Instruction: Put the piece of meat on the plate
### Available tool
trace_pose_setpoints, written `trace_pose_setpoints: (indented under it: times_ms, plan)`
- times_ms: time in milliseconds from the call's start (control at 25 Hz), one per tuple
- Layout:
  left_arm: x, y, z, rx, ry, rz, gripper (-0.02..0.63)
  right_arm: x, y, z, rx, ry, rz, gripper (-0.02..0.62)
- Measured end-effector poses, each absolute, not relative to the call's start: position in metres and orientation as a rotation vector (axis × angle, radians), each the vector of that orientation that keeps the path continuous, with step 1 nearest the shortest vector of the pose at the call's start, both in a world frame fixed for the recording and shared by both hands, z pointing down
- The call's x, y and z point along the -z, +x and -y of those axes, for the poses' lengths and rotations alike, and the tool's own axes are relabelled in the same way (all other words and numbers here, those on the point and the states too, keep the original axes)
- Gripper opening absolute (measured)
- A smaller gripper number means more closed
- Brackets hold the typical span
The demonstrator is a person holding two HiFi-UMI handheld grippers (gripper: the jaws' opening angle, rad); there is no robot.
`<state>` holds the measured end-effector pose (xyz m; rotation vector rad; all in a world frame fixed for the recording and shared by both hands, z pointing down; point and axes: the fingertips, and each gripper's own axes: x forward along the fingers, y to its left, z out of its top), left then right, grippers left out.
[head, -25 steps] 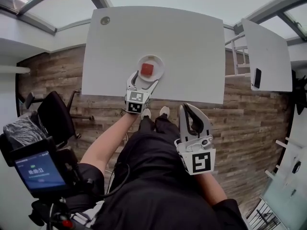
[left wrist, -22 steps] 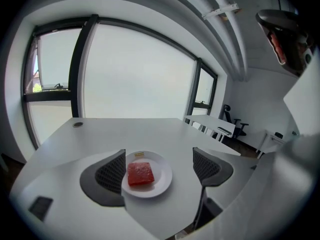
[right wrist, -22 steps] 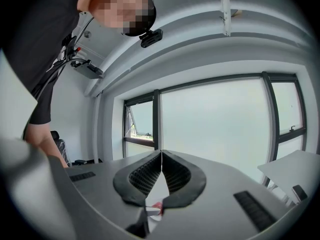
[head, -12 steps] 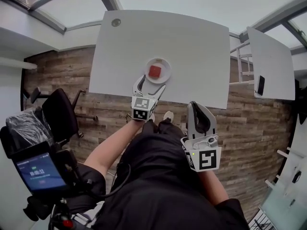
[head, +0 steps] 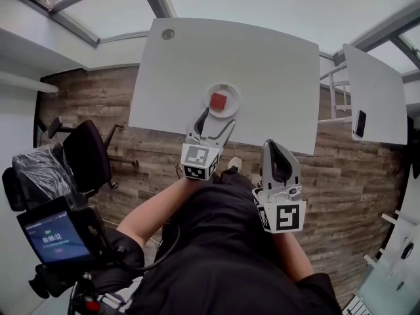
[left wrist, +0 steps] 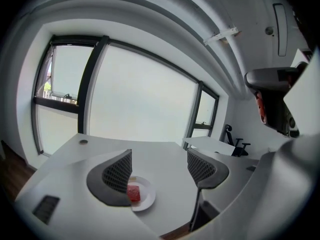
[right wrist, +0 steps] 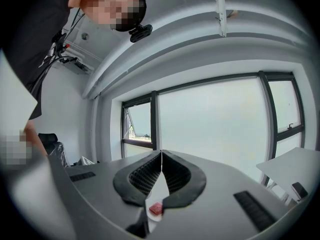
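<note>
The red piece of meat (head: 218, 100) lies on the small white plate (head: 231, 92) near the front edge of the white table (head: 269, 58). My left gripper (head: 216, 121) hovers just short of the plate over the table's edge; it is open, its jaws have just been closing a little, and nothing is between them. In the left gripper view the meat (left wrist: 134, 193) and plate (left wrist: 148, 200) show low beside the left jaw, beyond the left gripper (left wrist: 160, 165). My right gripper (head: 279, 147) hangs shut and empty above the person's lap. In its own view the right gripper (right wrist: 161, 155) points at the meat (right wrist: 156, 208).
A second white table (head: 377, 90) stands at the right with a dark flat object (head: 359, 123) on it. A black office chair (head: 85, 156) and a screen device (head: 52, 238) sit at the left. The floor is wood plank. A round grommet (head: 168, 34) marks the table's far corner.
The left gripper has drawn back from the plate toward the person, and its jaws stand slightly narrower. The meat stays on the plate. The right gripper has kept shut.
</note>
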<state>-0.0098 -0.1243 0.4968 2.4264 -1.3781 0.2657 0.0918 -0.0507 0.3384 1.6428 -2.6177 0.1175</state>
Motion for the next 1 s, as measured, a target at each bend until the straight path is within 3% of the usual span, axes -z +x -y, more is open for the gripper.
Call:
trace_pose_setpoints:
  times_ms: [200, 640, 760, 1000]
  plan:
    - [-0.469, -0.001, 0.116, -0.221, 2.491, 1.367, 0.310, -0.338, 0.096, 0.052, -0.117, 1.664, 2.627, 0.008]
    - [-0.428, -0.012, 0.093, -0.105, 2.482, 1.466, 0.310, -0.334, 0.099, 0.050, -0.120, 1.670, 2.648, 0.006]
    - [-0.420, -0.024, 0.096, -0.071, 2.484, 1.487, 0.253, -0.333, 0.091, 0.054, -0.114, 1.650, 2.666, 0.006]
    - [-0.396, -0.032, 0.097, -0.137, 2.666, 1.537, 0.219, -0.331, 0.064, 0.068, -0.102, 1.582, 2.709, 0.008]
